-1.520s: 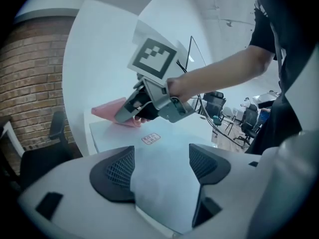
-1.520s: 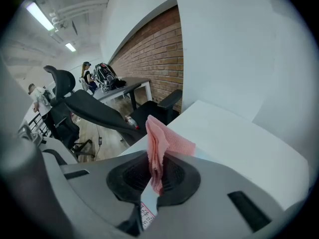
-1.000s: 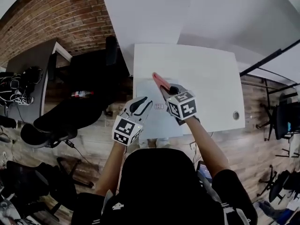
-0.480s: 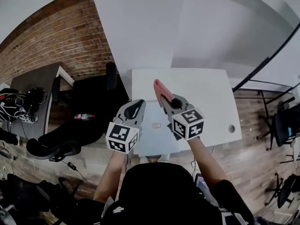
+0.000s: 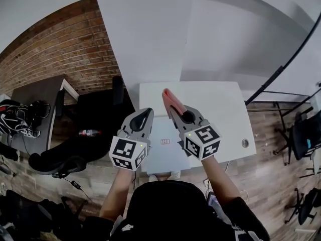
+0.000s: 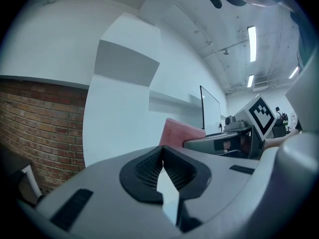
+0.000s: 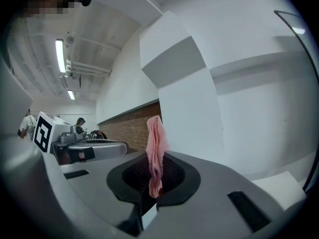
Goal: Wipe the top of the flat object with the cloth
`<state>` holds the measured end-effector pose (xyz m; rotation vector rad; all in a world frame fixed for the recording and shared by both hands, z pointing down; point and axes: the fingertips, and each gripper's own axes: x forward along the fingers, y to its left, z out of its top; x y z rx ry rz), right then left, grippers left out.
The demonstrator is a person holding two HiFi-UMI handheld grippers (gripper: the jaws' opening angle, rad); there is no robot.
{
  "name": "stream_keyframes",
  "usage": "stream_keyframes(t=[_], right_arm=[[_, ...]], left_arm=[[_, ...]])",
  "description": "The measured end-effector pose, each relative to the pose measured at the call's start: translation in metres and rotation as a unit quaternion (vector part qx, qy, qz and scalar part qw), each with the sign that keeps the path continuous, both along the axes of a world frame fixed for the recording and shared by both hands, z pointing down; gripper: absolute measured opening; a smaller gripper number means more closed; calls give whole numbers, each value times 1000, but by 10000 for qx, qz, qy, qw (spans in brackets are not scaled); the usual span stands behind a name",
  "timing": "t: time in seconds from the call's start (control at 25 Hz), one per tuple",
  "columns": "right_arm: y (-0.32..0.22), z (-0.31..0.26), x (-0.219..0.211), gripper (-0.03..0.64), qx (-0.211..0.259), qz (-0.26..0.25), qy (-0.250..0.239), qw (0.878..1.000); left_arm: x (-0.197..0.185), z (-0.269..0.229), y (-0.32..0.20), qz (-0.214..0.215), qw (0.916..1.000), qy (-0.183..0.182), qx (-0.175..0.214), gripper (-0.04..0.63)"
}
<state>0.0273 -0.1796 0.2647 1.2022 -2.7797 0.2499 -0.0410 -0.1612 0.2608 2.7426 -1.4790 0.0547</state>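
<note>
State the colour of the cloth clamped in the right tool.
The cloth is pink, seen most clearly in the right gripper view.

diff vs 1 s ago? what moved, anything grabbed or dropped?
Both lifted away from the flat object toward the camera, now pointing roughly level at the wall. The left hand-held gripper is shut and empty; the right hand-held gripper carried the pink cloth up. Nothing grabbed or released. Unchanged: the cloth grip, and the flat object on the white table.
</note>
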Motion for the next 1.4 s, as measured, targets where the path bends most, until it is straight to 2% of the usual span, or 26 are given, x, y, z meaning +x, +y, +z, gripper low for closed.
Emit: stream_keyframes(t=[0.36, 0.6, 1.4], right_arm=[[5, -16, 0, 43, 196, -7, -145, 9997], [5, -17, 1, 44, 265, 8, -7, 9996], [3, -14, 3, 43, 217, -23, -91, 9997]], left_arm=[[1, -17, 1, 11, 9995, 305, 98, 14], [4, -19, 0, 45, 9994, 317, 96, 14], [8, -24, 0, 118, 9990, 418, 141, 14]])
